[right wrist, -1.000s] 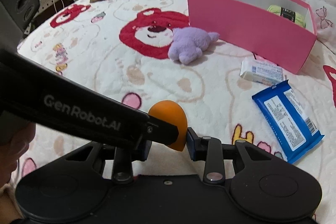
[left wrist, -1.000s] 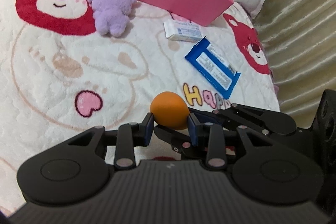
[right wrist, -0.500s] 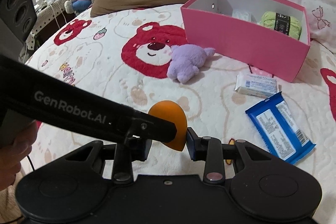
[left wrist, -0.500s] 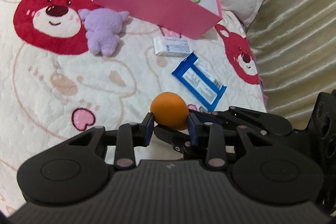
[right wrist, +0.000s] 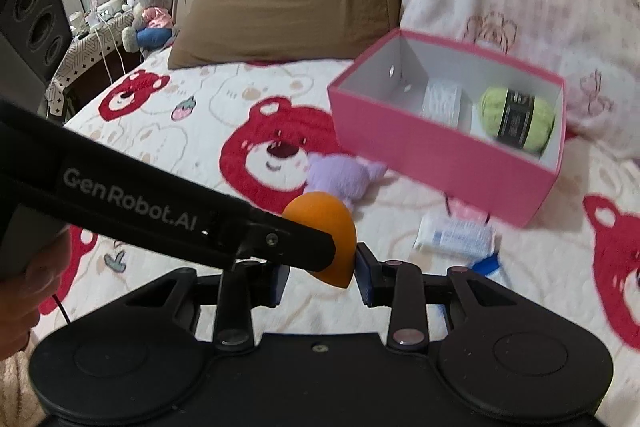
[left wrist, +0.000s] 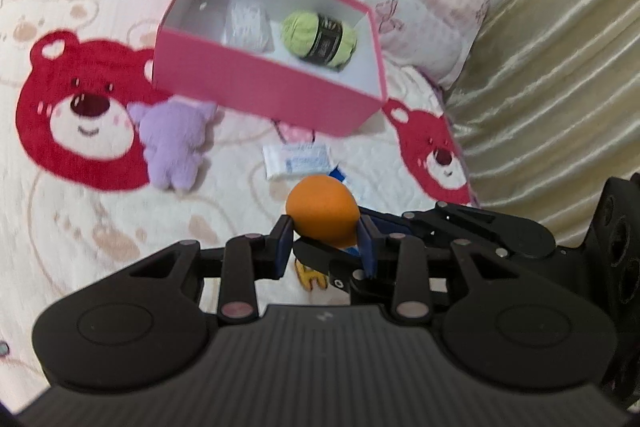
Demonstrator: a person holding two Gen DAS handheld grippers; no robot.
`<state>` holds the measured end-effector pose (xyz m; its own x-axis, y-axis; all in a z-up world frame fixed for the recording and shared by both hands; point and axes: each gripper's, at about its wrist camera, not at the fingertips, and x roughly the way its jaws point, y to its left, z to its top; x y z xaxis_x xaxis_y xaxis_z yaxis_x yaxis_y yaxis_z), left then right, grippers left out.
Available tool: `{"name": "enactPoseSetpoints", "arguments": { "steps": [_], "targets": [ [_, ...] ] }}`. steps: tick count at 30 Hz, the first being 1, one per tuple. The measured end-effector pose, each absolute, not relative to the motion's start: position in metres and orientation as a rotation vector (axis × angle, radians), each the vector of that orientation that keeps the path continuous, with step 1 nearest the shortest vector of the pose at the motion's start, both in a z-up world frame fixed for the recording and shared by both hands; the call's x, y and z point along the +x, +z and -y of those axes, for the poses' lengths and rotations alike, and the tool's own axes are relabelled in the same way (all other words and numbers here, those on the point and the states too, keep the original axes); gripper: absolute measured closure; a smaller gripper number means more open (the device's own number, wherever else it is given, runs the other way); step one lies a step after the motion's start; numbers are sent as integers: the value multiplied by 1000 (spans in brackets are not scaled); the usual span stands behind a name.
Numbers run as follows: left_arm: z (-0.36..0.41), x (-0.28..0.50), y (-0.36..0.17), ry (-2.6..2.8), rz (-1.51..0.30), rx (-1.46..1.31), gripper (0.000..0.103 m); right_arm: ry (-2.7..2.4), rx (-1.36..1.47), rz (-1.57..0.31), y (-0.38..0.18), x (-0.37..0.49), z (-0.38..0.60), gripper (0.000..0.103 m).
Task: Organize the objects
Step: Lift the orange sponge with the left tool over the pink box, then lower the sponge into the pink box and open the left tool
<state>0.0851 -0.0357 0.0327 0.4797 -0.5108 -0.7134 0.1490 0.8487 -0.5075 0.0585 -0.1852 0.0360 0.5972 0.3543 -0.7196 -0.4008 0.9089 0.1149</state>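
Both grippers' fingers (left wrist: 285, 231) pinching orange sponge (left wrist: 322, 211) (teardrop), pink box (left wrist: 256, 79) beyond

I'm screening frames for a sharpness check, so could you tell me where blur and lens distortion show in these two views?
Left wrist view: the pink box and purple plush are smeared by motion, while the orange sponge in the left gripper stays crisp. Right wrist view: the box and green yarn are likewise soft, the right gripper sharp; fisheye bends both views' edges.
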Motion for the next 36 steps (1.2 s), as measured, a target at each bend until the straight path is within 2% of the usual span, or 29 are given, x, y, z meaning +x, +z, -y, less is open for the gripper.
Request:
{"name": "enactPoseSetpoints", "arguments": {
  "steps": [17, 27, 36],
  "targets": [
    [44, 173, 77, -386, -936, -378, 70, 419, -67, -724, 79, 133, 198, 64],
    [53, 260, 58, -377, -955, -446, 70, 409, -52, -714, 70, 211, 220, 64],
    [75, 332, 23, -348, -978, -423, 70, 420, 122, -761, 33, 288, 264, 64]
  ]
}}
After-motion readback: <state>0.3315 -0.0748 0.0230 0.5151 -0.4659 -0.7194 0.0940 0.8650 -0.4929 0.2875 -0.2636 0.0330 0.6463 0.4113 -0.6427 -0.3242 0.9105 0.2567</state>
